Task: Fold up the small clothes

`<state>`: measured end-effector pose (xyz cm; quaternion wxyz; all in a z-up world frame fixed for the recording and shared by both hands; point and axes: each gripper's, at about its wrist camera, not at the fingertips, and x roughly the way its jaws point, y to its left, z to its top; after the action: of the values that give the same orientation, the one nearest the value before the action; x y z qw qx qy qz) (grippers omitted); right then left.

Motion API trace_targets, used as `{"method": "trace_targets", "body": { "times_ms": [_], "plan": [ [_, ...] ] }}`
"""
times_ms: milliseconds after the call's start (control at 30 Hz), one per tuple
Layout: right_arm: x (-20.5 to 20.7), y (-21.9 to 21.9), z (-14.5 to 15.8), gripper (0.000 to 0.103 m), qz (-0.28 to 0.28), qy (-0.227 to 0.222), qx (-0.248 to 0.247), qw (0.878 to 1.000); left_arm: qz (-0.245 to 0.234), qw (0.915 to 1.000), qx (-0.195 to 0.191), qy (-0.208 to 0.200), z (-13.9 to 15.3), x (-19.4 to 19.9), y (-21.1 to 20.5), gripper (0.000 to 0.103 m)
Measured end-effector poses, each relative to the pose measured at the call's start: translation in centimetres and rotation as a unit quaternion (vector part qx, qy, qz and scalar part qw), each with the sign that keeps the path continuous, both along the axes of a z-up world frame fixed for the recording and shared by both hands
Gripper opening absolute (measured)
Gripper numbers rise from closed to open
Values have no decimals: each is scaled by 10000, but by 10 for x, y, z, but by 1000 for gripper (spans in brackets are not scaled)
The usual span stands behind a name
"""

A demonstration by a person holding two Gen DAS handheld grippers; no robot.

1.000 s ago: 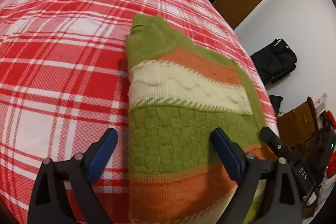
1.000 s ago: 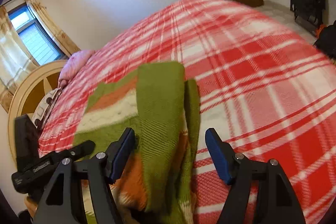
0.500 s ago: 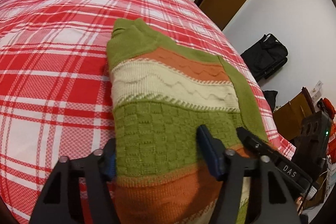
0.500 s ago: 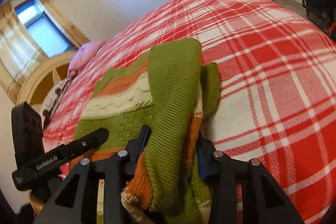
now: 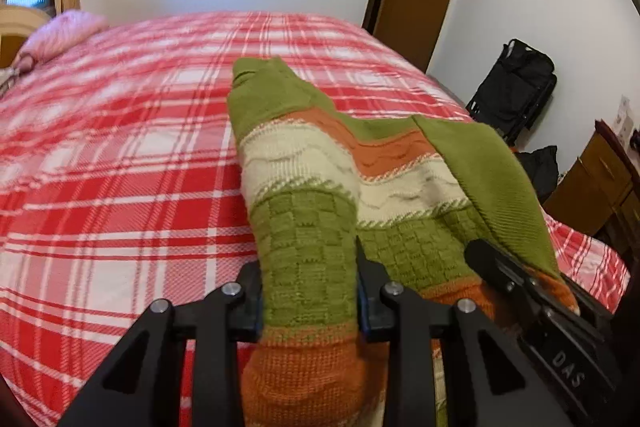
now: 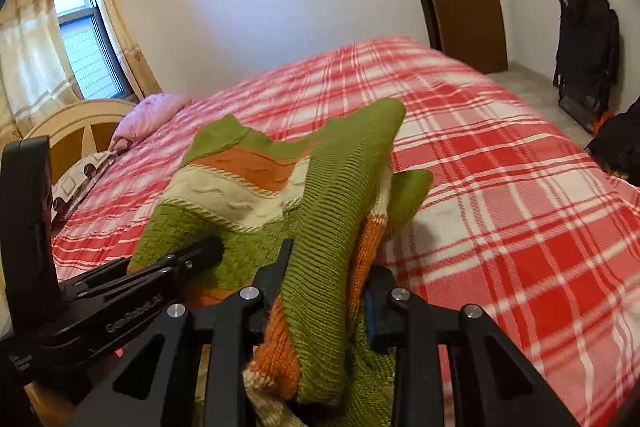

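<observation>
Both claws have closed since a second ago: left gripper (image 5: 310, 297) and right gripper (image 6: 322, 293) each clench the green-orange-cream striped knitted sweater (image 5: 316, 187), lifted off the red plaid bedspread (image 5: 120, 163) ahead.

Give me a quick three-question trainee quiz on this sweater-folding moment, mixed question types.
1. True or false: the left claw is open and clear of the sweater.
2. Multiple choice: what does the right claw hold? A) the pink pillow B) the sweater's near end, with a green sleeve draped over it C) nothing
3. Short answer: is the sweater's far end, at the collar, resting on the bed or raised off it?

Key
1. False: it is shut on the sweater's near edge.
2. B
3. Resting on the bed; only the near end, held by both claws, is raised.
</observation>
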<state>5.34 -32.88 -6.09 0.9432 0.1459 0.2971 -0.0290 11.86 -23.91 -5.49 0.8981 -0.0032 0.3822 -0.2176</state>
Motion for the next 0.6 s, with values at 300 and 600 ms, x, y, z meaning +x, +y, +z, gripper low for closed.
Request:
{"method": "trace_targets", "body": {
  "times_ms": [300,600],
  "plan": [
    [-48,-3,24,29,-347,-337,-116,9988,-362,9990,161,-231,13,-27,-20,33],
    [-101,-54,36,29,-1352,-636,-106,9887,-1237,9899,222,-659,29,-50,-86,33]
  ]
}}
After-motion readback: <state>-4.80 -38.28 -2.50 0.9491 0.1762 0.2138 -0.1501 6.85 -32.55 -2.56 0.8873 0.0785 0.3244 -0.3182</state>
